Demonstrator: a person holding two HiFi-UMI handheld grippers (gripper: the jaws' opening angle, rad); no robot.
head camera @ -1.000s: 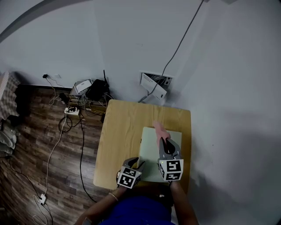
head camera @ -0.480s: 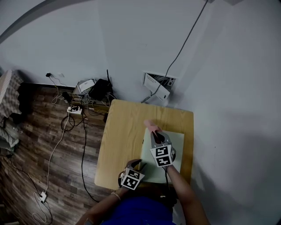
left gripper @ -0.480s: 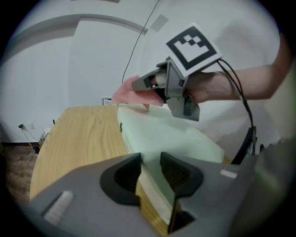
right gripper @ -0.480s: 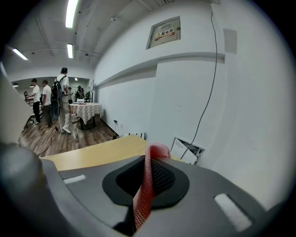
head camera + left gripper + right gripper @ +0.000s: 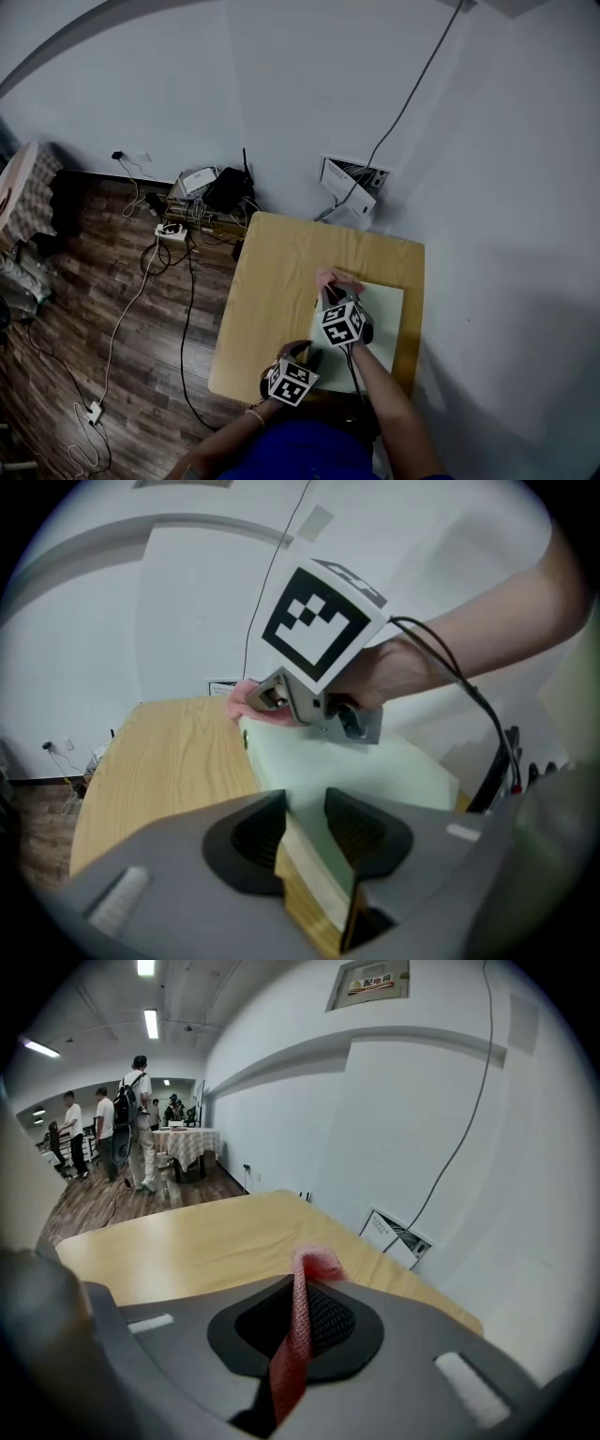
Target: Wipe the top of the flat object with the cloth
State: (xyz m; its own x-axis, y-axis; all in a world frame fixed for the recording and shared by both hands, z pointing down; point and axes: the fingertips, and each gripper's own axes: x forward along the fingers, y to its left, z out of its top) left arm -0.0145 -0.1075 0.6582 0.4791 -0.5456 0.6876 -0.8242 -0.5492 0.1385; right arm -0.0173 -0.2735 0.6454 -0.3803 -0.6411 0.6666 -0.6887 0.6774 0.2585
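Right gripper (image 5: pixel 305 1288) is clamped on the cloth (image 5: pixel 300 1326). The strip runs up between the pads, and a short bunched end pokes out past the tips. From above, that end of the cloth (image 5: pixel 330 278) sits at the far-left corner of the flat object (image 5: pixel 384 319), just ahead of the right gripper (image 5: pixel 328 292). Can't confirm contact with the surface.

Cloth is pink, open mesh, crumpled. Flat object (image 5: pixel 375 771) is a pale green slab with a plain top and cream edge, lying on the right half of the wooden table (image 5: pixel 272 281).

Left gripper (image 5: pixel 305 827) jaws have just been closing. They are now gripping the slab's near corner, with a pad on each side.
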